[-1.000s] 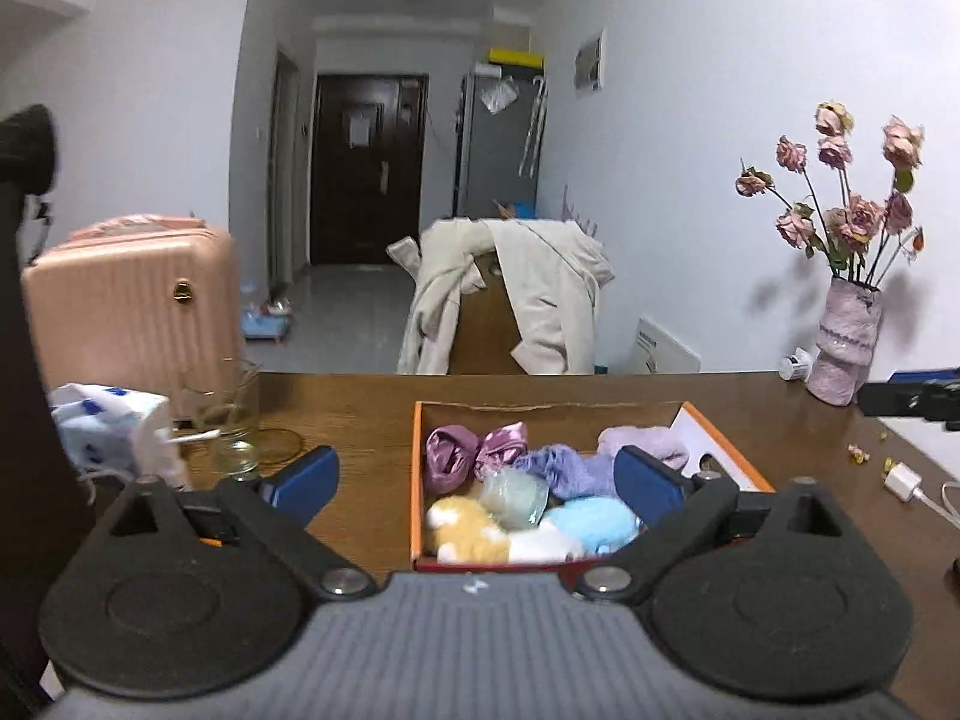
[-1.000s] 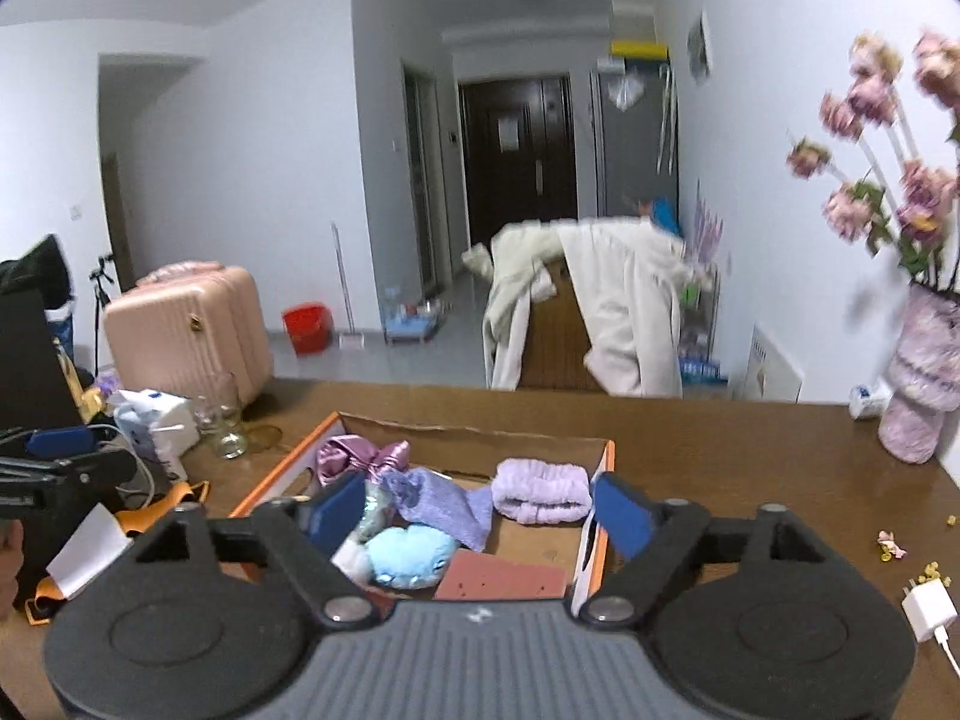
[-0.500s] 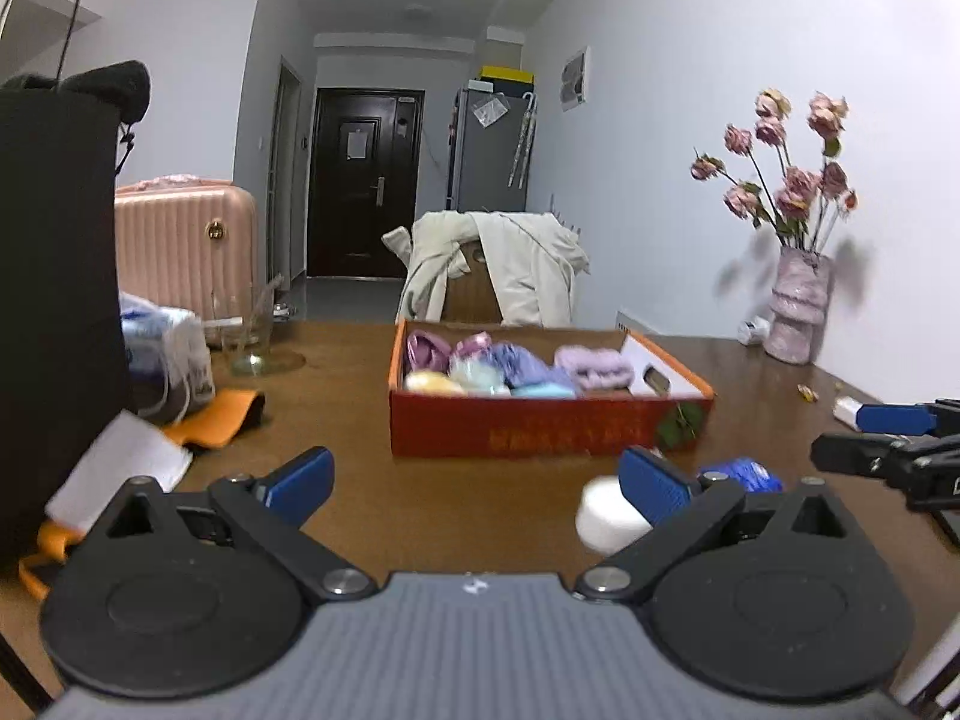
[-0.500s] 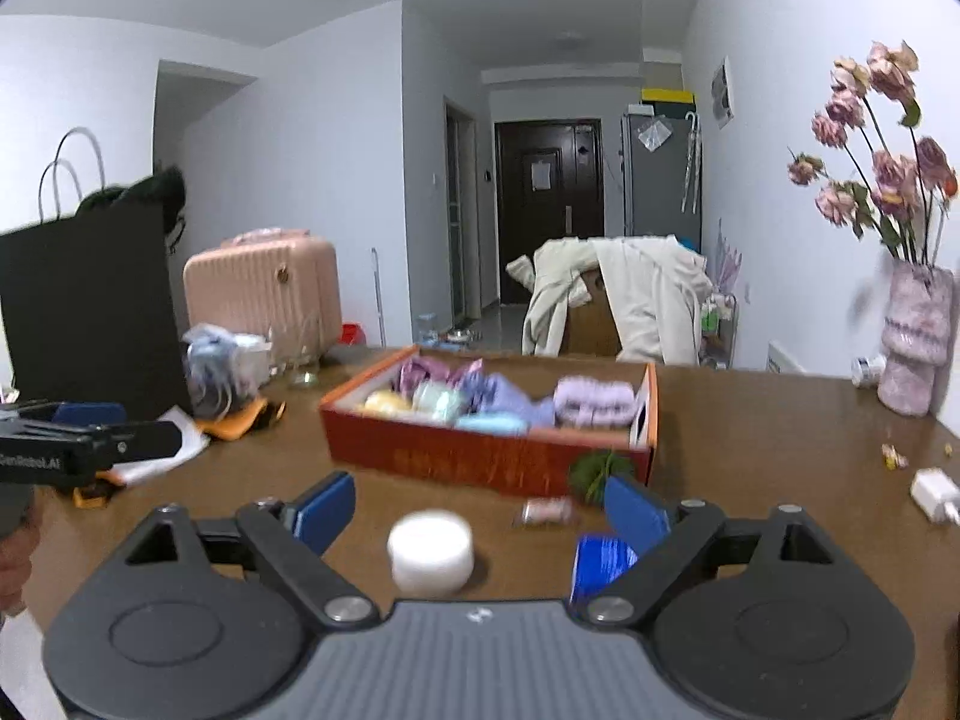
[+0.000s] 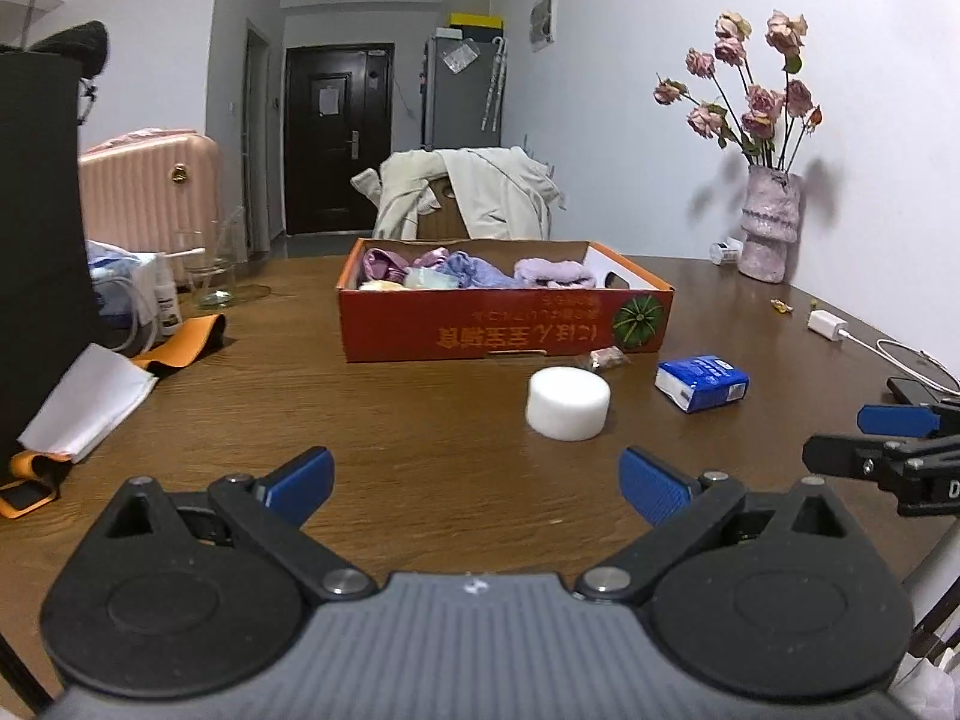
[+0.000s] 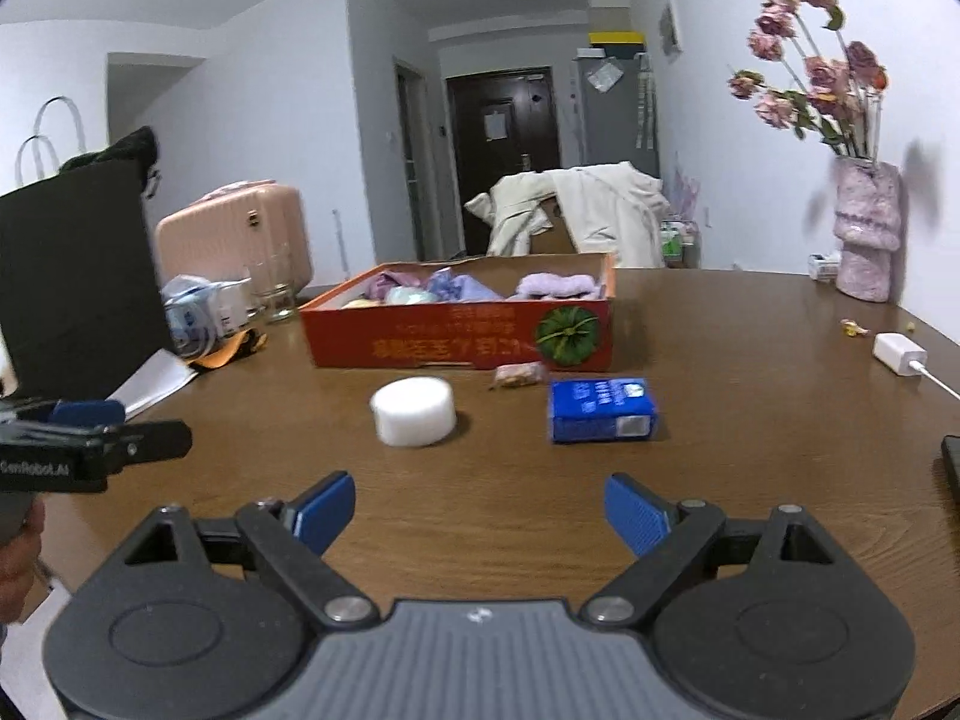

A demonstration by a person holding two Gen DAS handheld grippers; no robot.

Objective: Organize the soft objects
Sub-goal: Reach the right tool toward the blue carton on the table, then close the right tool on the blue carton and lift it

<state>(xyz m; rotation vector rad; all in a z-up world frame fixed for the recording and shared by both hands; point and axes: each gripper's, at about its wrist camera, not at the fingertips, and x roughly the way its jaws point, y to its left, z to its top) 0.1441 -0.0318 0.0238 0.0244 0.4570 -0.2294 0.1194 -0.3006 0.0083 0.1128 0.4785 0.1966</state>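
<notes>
An orange cardboard box (image 5: 504,324) (image 6: 462,336) stands mid-table, filled with several soft items in purple, lilac, blue and yellow. In front of it lie a white foam cylinder (image 5: 567,403) (image 6: 413,410), a blue tissue pack (image 5: 701,381) (image 6: 602,417) and a small wrapped snack (image 6: 519,374). My left gripper (image 5: 477,483) hovers open over bare wood, short of the cylinder, with nothing between its fingers. My right gripper (image 6: 479,510) is open too, empty, short of the cylinder and the tissue pack.
A black bag (image 5: 42,228), tissues, glass jars (image 5: 210,270), an orange strap and white paper (image 5: 90,402) crowd the left side. A vase of dried roses (image 5: 771,228), a white charger with cable (image 5: 828,324) and a phone (image 6: 951,480) sit right. A draped chair stands behind.
Both grippers have dropped low and pulled back from over the box to the table's near side. The cylinder and tissue pack have come into view ahead of the fingers.
</notes>
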